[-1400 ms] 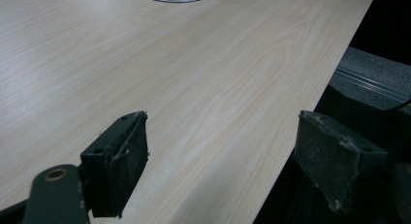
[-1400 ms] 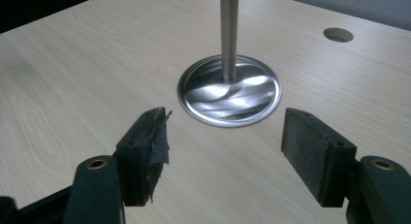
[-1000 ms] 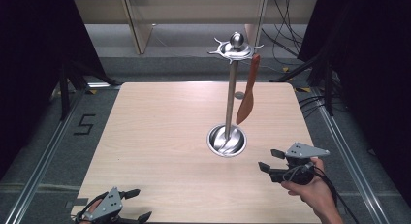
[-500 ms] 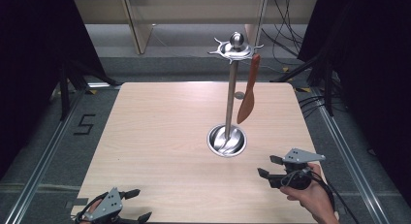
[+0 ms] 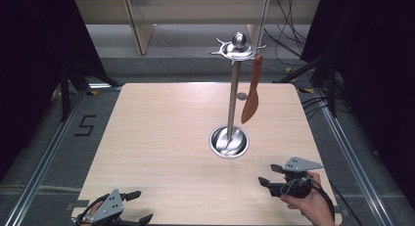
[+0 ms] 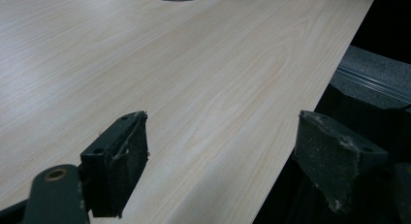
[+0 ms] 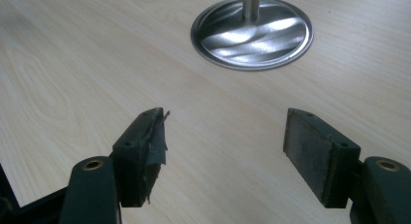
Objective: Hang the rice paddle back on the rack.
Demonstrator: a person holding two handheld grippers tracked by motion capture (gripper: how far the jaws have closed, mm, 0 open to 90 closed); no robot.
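Two hand-held grippers wait at the desk's (image 5: 161, 138) near edge, both with jaws spread and nothing between them: left hand-held gripper (image 5: 134, 206) at the near-left corner, right hand-held gripper (image 5: 268, 176) near the near-right corner. Bare wood lies between them. Steel stand (image 5: 230, 138) sits right of centre, brown spatula (image 5: 251, 91) hanging from its top.

- A pale wood-grain desk (image 5: 161, 138) stands on grey carpeted floor (image 5: 39, 138).
- Metal rails (image 5: 44, 160) run along both sides of the desk.
- A "5" marking (image 5: 84, 125) lies on the floor at left.
- Black curtains (image 5: 29, 64) flank the scene.
- Cables (image 5: 288, 35) trail behind, near light wooden furniture (image 5: 142, 25).
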